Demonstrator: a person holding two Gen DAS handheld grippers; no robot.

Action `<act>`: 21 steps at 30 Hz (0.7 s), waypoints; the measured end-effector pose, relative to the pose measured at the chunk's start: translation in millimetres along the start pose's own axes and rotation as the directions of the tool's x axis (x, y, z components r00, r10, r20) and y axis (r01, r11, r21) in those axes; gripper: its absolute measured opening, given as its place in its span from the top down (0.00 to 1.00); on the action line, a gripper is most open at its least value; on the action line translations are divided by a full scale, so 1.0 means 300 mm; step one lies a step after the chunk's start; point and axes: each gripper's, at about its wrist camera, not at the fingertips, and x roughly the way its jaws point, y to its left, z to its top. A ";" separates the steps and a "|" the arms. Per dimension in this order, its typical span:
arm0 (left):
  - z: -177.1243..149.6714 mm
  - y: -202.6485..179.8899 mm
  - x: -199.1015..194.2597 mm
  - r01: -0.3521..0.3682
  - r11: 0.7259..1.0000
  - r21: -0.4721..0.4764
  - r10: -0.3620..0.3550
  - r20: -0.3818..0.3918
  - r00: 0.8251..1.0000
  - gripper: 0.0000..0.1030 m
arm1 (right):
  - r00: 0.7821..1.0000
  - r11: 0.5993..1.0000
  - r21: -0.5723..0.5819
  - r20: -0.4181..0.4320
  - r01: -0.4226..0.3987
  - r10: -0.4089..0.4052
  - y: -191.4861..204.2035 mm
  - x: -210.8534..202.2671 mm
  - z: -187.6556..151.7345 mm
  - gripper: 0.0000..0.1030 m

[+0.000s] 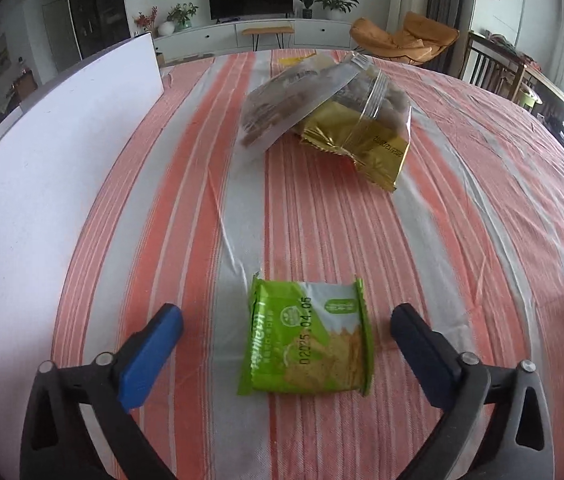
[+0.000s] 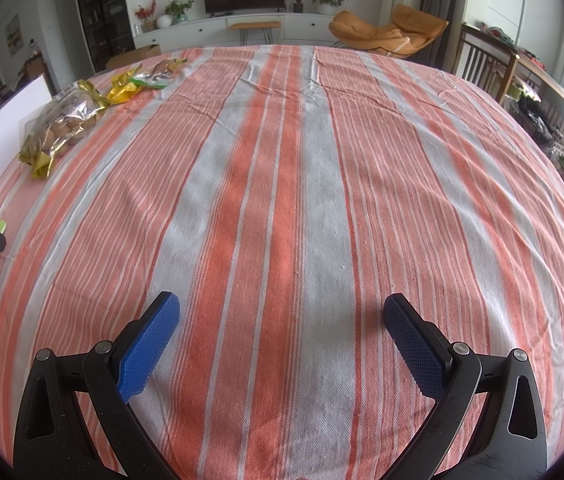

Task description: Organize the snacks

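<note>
Left tool [image 1: 286, 322] spread as wide as it goes, gripping nothing, with the green snack packet [image 1: 308, 338] lying flat on the striped surface [image 1: 462, 200] right between the two blue pads [image 1: 153, 356], touching neither. Seen from the left wrist, packet at 12 o'clock, dead ahead and very close; long axis running roughly 12 to 6, along the pointing line, so the short width faces the pads at 9 and 3 o'clock. Judged well lined up for a pinch across the narrow sides; only a small lowering and a squeeze seem needed. Further off at 12 to 1 o'clock, a clear bag [image 1: 294, 100] leaning over a gold packet [image 1: 358, 146], well apart from the green one. White board [image 1: 41, 168] along the 9 to 10 o'clock edge. Right tool [image 2: 282, 340] likewise wide open and empty, over bare cloth, with the green packet far out at its 9 o'clock beside the left tool's tip. Left hand clearly nearer, so the pick looks like its job.
</note>
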 end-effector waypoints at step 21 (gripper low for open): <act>-0.001 0.006 -0.005 -0.006 1.000 -0.002 0.006 0.003 1.000 0.00 | 1.000 1.000 0.000 0.000 0.000 0.000 0.001 -0.001 0.000 0.00</act>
